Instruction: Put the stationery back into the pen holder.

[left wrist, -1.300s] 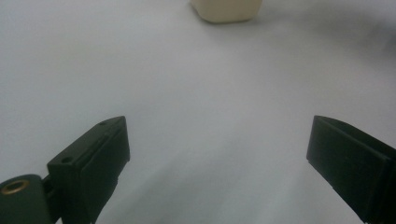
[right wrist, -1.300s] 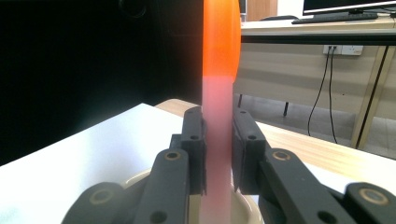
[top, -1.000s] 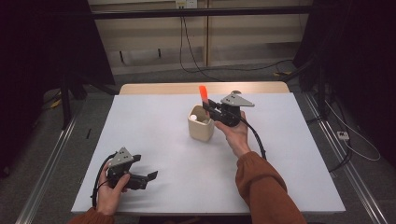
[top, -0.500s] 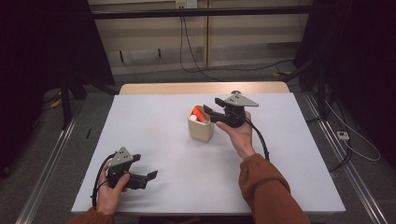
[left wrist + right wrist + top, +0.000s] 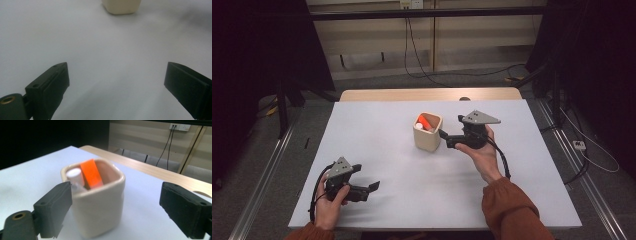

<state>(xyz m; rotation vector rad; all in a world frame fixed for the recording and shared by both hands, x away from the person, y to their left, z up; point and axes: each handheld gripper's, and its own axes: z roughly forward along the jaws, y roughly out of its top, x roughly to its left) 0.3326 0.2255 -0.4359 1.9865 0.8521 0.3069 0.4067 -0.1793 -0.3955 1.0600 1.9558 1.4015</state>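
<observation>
Near left: left hand-held gripper (image 5: 367,179), low over the white tabletop (image 5: 412,200), jaws spread wide and empty. Seen along its own jaws in the left gripper view (image 5: 115,85), bare tabletop, with the base of the beige cup (image 5: 121,6) far off at the top edge.

Centre: beige cup (image 5: 428,135) standing upright on the tabletop, well apart from the left hand-held gripper. Inside it, an orange marker (image 5: 424,120) leaning against the far wall, beside a white-capped item (image 5: 418,126). Same contents close up in the right gripper view: cup (image 5: 100,215), orange marker (image 5: 91,173), white cap (image 5: 74,176).

Just right of the cup: right hand-held gripper (image 5: 447,140), level, pointing at the cup's side, jaws spread wide and pinching nothing. Jaws just been opening, with no item between the pads; framing the cup from in front in the right gripper view (image 5: 116,207).

Step in hand, judged: the drop of the orange marker into the cup done, release finished, retreat under way. Next move likely calling for a clear pull-back to the right without nudging the cup, then rest or a reach for another item.

Compared with a second ago: then, orange marker pinched upright above the cup rim; half a second ago, lowered to the rim; now, sitting in the cup, with the right hand-held gripper drawn away to the right. Left hand-held gripper unchanged in place.
</observation>
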